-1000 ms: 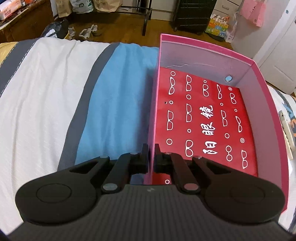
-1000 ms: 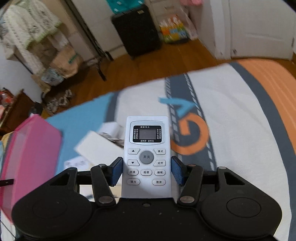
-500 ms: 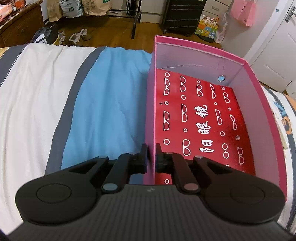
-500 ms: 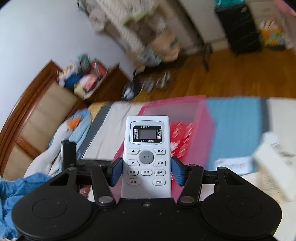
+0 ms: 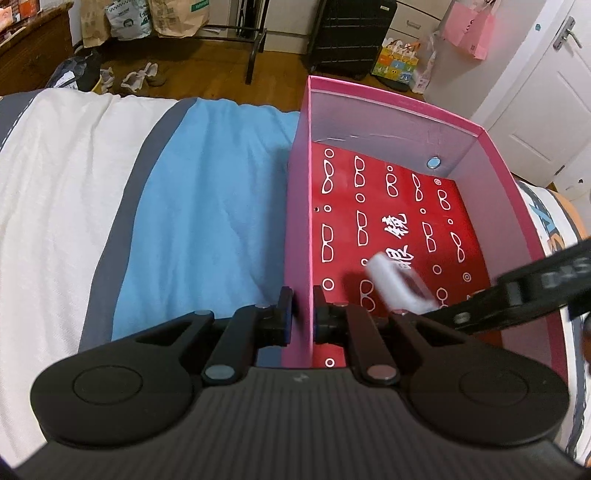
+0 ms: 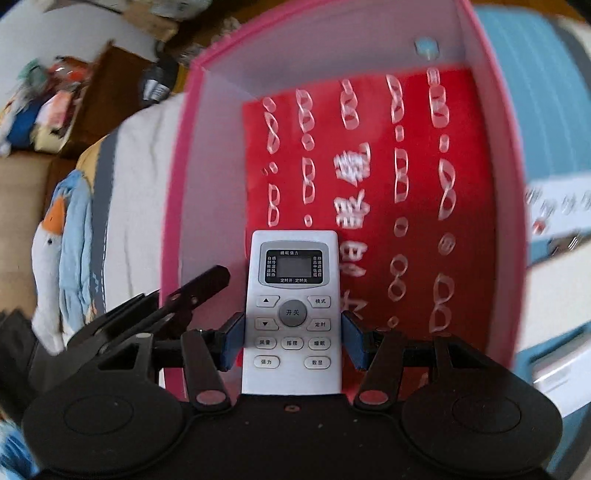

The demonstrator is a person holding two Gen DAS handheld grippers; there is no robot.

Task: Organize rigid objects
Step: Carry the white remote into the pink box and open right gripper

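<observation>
A pink box (image 5: pixel 495 155) with a red, glasses-patterned floor lies open on the bed. My left gripper (image 5: pixel 301 314) is shut on its left wall, one finger outside and one inside. My right gripper (image 6: pixel 291 339) is shut on a white remote control (image 6: pixel 291 295), blue pads on its two long sides. The remote hangs above the inside of the pink box (image 6: pixel 214 147). In the left wrist view the right gripper (image 5: pixel 517 295) reaches in from the right, and the remote control (image 5: pixel 395 280) shows as a white blur over the box floor. The left gripper's fingers (image 6: pixel 177 306) show at that wall.
The bed cover (image 5: pixel 203 221) has white, grey and blue stripes. A small round metal disc (image 5: pixel 433 162) sits on the box's far wall. Beyond the bed are a wooden floor, a black suitcase (image 5: pixel 347 33) and a white door (image 5: pixel 546 92). A goose plush (image 6: pixel 51 236) and white boxes (image 6: pixel 554 206) lie beside the box.
The right gripper has swung the remote across the bed until it is over the pink box, and it now shows in the left wrist view. The left gripper has stayed clamped on the box wall.
</observation>
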